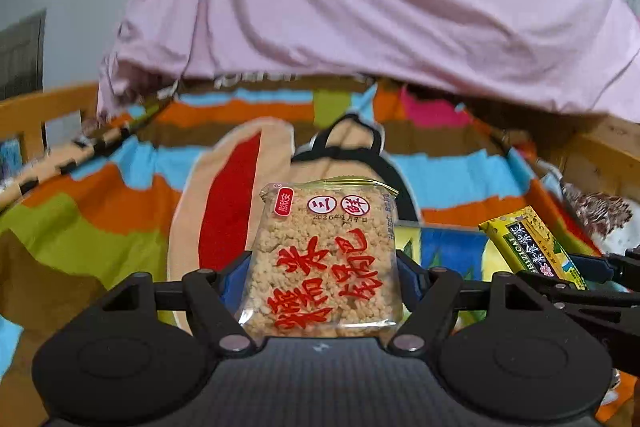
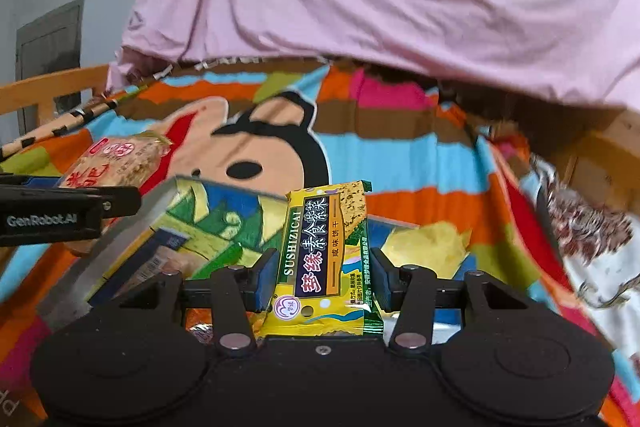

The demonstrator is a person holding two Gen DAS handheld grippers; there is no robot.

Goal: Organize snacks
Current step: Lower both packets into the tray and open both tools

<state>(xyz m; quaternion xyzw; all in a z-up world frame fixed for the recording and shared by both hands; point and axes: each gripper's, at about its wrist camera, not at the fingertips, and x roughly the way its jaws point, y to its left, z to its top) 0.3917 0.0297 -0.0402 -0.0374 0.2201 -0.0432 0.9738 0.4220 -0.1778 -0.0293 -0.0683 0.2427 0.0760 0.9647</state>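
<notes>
At the bottom centre of each wrist view, the jaws clamp a snack: the left gripper [image 1: 322, 267] holds a rice-cracker packet [image 1: 324, 263], the right gripper [image 2: 322, 279] a yellow biscuit packet [image 2: 326, 251], both above the printed tin [image 2: 192, 223], likely for dropping in.

Between the left tongs [image 1: 322, 267], a glossy clear-plastic rice cracker packet [image 1: 324, 259]; between the right tongs [image 2: 322, 277], a shiny yellow foil biscuit packet [image 2: 326, 251]. Beyond them, a soft matt cloth blanket [image 2: 400, 155] and a varnished wooden bed rail [image 1: 40, 107].
</notes>
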